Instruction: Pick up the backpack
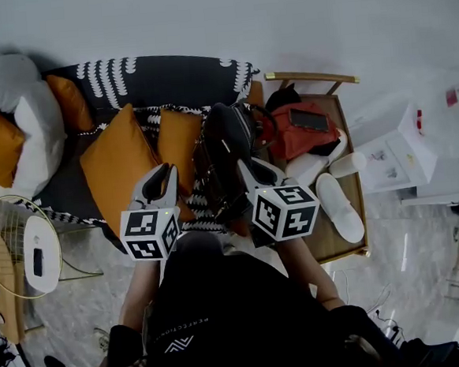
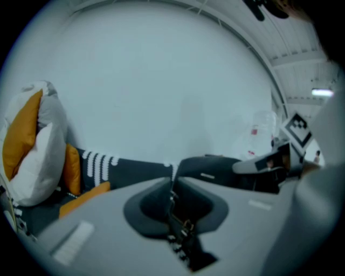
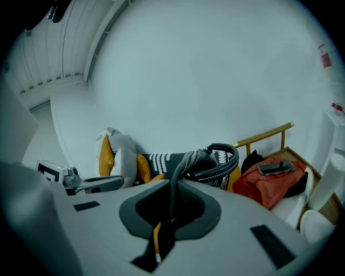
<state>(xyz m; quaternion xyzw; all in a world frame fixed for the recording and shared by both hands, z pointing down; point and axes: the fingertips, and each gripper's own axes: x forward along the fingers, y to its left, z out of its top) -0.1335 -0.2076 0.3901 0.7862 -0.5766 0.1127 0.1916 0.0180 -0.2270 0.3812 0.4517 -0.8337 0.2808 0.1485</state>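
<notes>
A black backpack [image 1: 225, 151] hangs between my two grippers above the patterned sofa [image 1: 158, 77]. My right gripper [image 1: 244, 166] is shut on its grey shoulder strap [image 3: 180, 167], which rises from the closed jaws to the bag [image 3: 213, 157] with its looped top handle. My left gripper [image 1: 167, 170] is just left of the bag. In the left gripper view its jaws [image 2: 172, 180] are closed, a thin dark strap with metal fittings [image 2: 182, 226] runs between them, and the bag's dark body [image 2: 215, 164] begins right at the tips.
Orange cushions [image 1: 121, 159] and grey and white pillows [image 1: 17, 100] lie on the sofa. A wooden bench [image 1: 354, 177] to the right carries a red bag with a phone [image 1: 307, 119] and white slippers [image 1: 340, 207]. A round wire table [image 1: 17, 243] stands at left, white boxes [image 1: 405, 153] at right.
</notes>
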